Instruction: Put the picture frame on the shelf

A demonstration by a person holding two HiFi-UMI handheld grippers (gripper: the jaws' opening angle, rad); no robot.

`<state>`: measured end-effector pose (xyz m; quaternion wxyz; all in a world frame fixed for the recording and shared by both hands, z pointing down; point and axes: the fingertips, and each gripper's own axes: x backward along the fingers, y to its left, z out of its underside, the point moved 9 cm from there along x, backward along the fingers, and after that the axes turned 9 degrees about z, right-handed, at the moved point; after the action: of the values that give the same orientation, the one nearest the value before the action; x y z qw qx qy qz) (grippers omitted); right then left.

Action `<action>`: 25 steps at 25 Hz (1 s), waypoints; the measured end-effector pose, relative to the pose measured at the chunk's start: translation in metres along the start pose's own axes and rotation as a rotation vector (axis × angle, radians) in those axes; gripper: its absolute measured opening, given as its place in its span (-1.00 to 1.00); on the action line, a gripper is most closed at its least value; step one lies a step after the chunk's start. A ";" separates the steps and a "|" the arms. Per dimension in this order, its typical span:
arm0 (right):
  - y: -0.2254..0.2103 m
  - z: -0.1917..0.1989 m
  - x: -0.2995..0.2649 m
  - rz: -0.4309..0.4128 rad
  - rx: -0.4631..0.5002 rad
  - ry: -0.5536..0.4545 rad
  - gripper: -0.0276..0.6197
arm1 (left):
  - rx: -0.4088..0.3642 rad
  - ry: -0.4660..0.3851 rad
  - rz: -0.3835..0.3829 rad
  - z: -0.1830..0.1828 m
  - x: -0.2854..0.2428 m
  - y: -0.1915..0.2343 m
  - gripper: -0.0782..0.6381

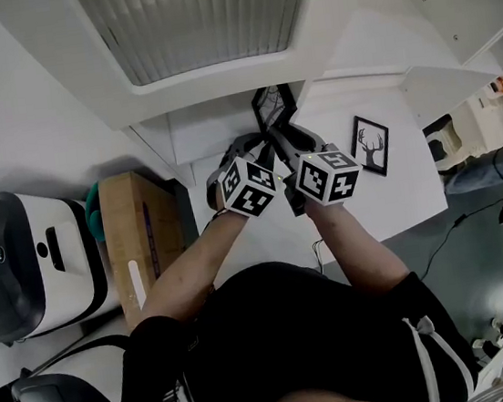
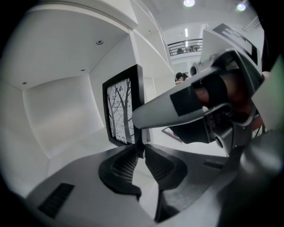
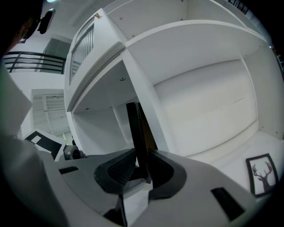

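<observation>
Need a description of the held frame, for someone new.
At the white shelf unit's lower compartment, the left gripper and right gripper pinch an upright black picture frame. It shows bare trees; the other frame, on the tabletop to the right, shows antlers.

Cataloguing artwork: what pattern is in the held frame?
Picture frame shows black bare trees on white; best in the left gripper view.

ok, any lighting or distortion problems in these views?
Head view: dim, dark corners; the picture frame sits in shadow under the shelf. Left gripper view: heavy fisheye bending, ceiling lights blown out, foreground soft. Right gripper view: shelf edges bowed by the lens, frame edge-on and nearly black.
</observation>
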<state>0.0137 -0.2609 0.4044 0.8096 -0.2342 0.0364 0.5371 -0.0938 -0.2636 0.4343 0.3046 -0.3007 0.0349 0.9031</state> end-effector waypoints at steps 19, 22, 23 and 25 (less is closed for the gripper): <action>0.004 0.001 -0.003 -0.002 -0.043 -0.003 -0.62 | 0.178 -0.011 0.028 -0.001 -0.005 0.032 -0.64; 0.002 0.003 0.004 0.003 -0.034 -0.024 -0.62 | 0.171 0.000 0.035 -0.004 -0.009 0.033 -0.64; 0.001 0.005 0.008 0.005 -0.034 -0.030 -0.62 | 0.170 0.003 0.038 -0.005 -0.010 0.033 -0.64; -0.004 0.011 0.017 0.012 -0.038 -0.036 -0.62 | 0.174 0.006 0.045 -0.007 -0.012 0.034 -0.64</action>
<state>0.0218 -0.2431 0.4102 0.8022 -0.2395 0.0131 0.5468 -0.1017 -0.2991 0.4312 0.3092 -0.2751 0.1210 0.9023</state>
